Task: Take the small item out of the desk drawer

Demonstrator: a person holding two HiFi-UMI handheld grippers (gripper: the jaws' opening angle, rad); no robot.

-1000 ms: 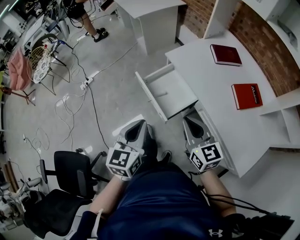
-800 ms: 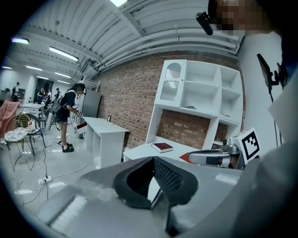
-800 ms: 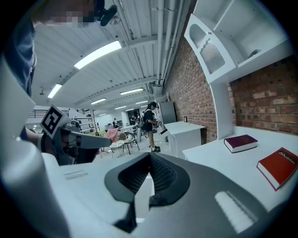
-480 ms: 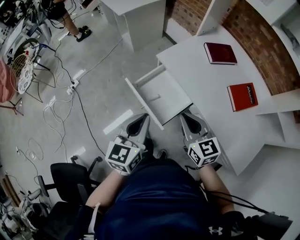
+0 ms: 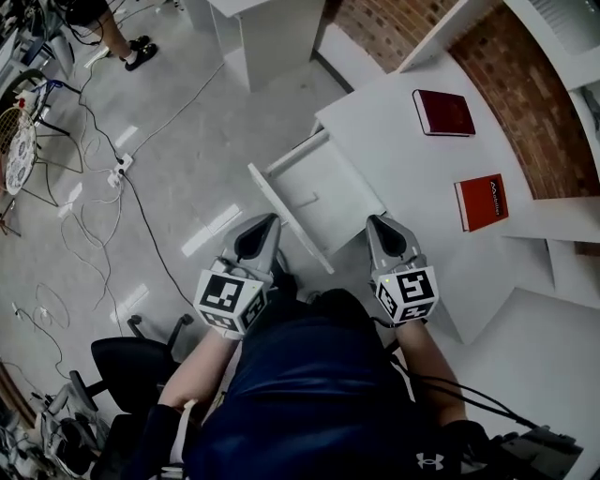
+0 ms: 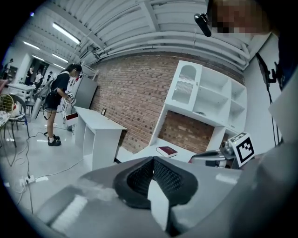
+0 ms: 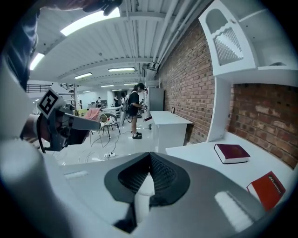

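The white desk (image 5: 412, 178) has its drawer (image 5: 330, 180) pulled out to the left. A small pale thing (image 5: 302, 199) lies on the drawer's floor, too small to make out. My left gripper (image 5: 265, 221) hangs just left of the drawer's front panel, jaws shut and empty. My right gripper (image 5: 377, 223) is over the desk's near edge, right of the drawer, also shut with nothing in it. In the left gripper view the pads (image 6: 163, 174) meet at the tip. In the right gripper view the pads (image 7: 160, 174) meet too.
A dark red book (image 5: 443, 111) and a red book (image 5: 481, 200) lie on the desk. White shelves (image 5: 562, 225) stand at the right against the brick wall. Another white desk (image 5: 258, 28), floor cables (image 5: 103, 178) and a black office chair (image 5: 131, 361) are to the left.
Both grippers have come forward, and now flank the drawer's near end. The head view has swung toward the desk. Both jaws stayed shut.
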